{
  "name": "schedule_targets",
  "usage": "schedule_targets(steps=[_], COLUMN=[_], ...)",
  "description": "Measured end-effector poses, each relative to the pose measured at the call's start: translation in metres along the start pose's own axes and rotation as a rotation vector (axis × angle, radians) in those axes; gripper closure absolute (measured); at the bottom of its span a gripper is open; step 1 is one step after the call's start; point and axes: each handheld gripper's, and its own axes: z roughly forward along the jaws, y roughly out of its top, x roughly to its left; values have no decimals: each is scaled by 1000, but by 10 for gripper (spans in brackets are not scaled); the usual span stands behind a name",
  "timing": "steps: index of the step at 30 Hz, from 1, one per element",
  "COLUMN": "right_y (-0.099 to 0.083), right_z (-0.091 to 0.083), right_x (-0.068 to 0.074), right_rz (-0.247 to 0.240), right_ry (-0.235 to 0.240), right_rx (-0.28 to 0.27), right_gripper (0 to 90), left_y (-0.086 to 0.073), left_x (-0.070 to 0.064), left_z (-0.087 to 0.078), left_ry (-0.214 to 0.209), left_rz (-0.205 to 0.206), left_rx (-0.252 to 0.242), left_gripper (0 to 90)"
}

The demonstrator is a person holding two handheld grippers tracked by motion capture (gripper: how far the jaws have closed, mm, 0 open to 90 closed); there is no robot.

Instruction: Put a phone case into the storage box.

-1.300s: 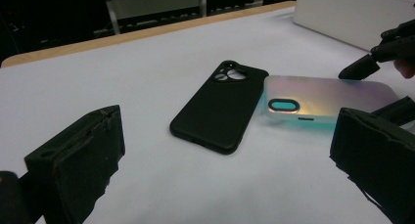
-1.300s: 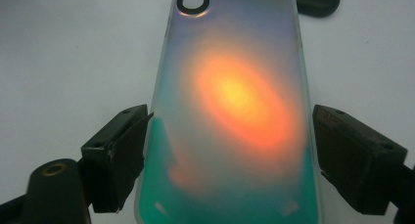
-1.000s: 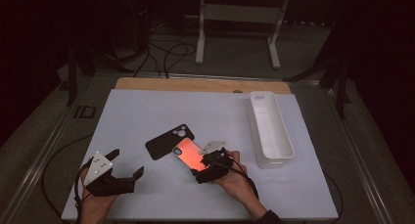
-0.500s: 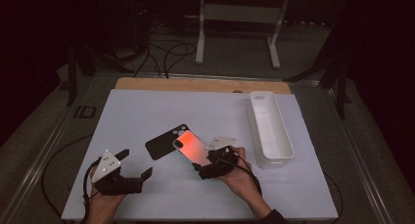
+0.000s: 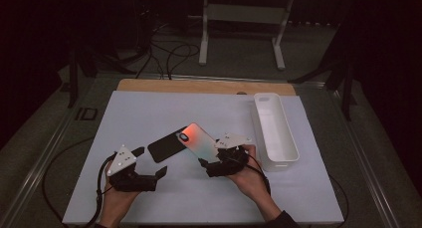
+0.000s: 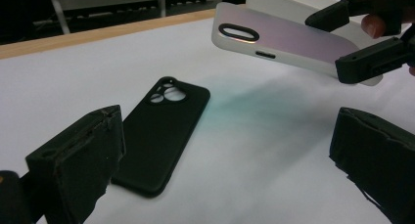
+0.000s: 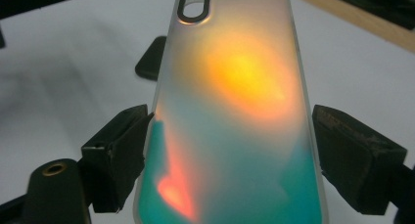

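Observation:
My right gripper (image 5: 212, 156) is shut on an iridescent orange-and-teal phone case (image 5: 197, 140), clamping its long edges and holding it tilted above the white mat. In the right gripper view the case (image 7: 235, 111) spans the gap between both jaws. A black phone case (image 5: 166, 147) lies flat on the mat, its right end partly under the raised one. My left gripper (image 5: 151, 162) stands open just near-left of the black case (image 6: 161, 131), nothing between its jaws. The left gripper view also shows the iridescent case (image 6: 288, 38) held by the other gripper (image 6: 362, 38).
A long white tray (image 5: 287, 149) stands to the right of my right hand. The white mat (image 5: 149, 113) covers the table, with a wooden strip (image 5: 199, 86) along its far edge. Cables and a stand lie on the floor beyond.
My right gripper has raised the iridescent case, its far end now higher over the black case. My left gripper has slid right toward the black case.

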Motion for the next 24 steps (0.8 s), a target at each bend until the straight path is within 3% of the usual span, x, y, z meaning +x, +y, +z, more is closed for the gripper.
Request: schedule_targets(steps=[7,14,24], right_y=[6,9,14], right_z=[-7,-10,-8], right_x=[2,7,23], right_rz=[-10,-13,-62], right_ry=[-9,-7,8], right_rx=[-59,-96,-154], right_gripper=[165,165,165], left_y=[20,27,38], left_x=[-4,-6,-10], left_z=[10,17,26], left_ry=[-27,-56,-95], left_rz=[-3,-18,-63], left_rx=[-17,-21,-42], left_gripper=[11,25,111])
